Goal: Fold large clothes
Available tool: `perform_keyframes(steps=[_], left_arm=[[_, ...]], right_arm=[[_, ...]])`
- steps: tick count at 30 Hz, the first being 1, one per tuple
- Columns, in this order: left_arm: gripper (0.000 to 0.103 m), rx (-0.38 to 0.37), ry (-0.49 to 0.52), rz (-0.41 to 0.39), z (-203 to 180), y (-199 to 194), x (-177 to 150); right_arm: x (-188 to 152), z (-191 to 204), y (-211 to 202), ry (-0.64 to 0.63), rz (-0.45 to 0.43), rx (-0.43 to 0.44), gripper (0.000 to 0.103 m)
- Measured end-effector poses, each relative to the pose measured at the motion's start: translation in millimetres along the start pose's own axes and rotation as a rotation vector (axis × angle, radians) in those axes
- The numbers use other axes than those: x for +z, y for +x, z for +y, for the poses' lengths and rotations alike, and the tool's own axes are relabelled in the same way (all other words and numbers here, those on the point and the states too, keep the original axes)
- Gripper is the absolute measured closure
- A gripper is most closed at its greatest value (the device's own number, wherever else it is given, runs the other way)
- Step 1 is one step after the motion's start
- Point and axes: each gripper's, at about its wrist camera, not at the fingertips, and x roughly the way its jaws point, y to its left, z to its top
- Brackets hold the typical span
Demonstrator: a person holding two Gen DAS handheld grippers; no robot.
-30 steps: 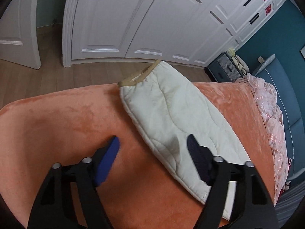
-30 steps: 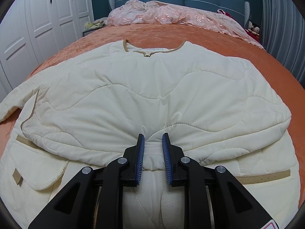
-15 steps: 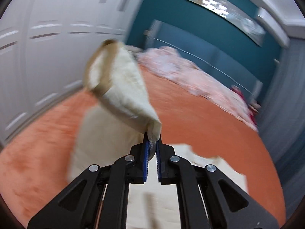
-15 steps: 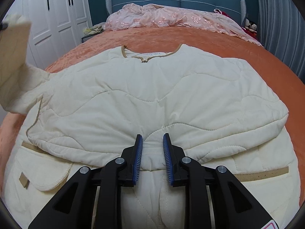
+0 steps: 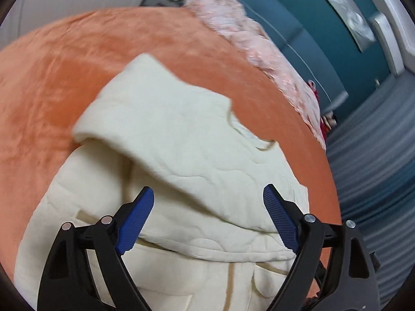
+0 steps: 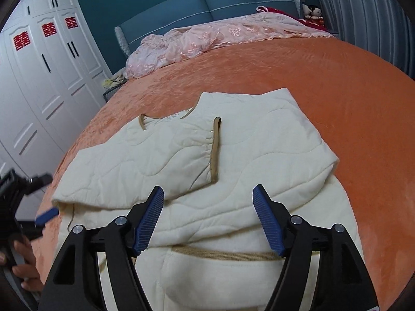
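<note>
Since a second ago: left sleeve (image 6: 160, 160), then flat out toward the wardrobe side, now lies folded across the chest of the jacket (image 6: 233, 207); both tongs have let go and lifted
Right gripper (image 6: 208, 217): nearest the lens, jaws opening wide, nothing between them, hovering above the hem fold
Left gripper (image 5: 208, 220): jaws likewise opening and empty, poised over the jacket; from the right wrist view it shows at the left edge, a person's hand (image 6: 23, 267) around its handle
Jacket: cream quilted, front up on the orange bedspread (image 6: 311, 83), hem end nearest, tan collar farthest
How to do it well: the folded sleeve sits at a slant, cuff (image 6: 215, 150) past the centre line; square it to the side seam before the next fold, then bring the right side over to match, pinching quilting near an edge so the padding does not spring back
Poor view: the left wrist picture is smeared by motion, so the sleeve edge there may be less tidy than it seems
Count: two grippers, one jacket, one sleeve folded in, one cuff showing, one pink lace cover (image 6: 207, 39) bunched by the blue headboard (image 6: 207, 5), one wardrobe (image 6: 39, 77) with three red paper cuttings
</note>
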Motion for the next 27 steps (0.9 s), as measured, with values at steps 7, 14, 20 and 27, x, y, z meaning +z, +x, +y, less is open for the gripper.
perform_keyframes(steps=[7,14,20,27], left_arm=[[0.023,-0.043,-0.31,0.001,93,7,41],[0.075,-0.008,-0.321,-0.007,111,19,66],[0.084,0.147,-0.12,0.0,96,38,52],[0.082,0.292,0.087,-0.045,81,51,31]], right_arm=[[18,0,69,0.148,0.112,0.012,0.034],[52,21,20,0.105,-0.065,0.128,0.091],[29,-7,36,0.007,0.001,-0.065,0.091],[-3,-20,71,-0.04,0.087,-0.14,0.09]])
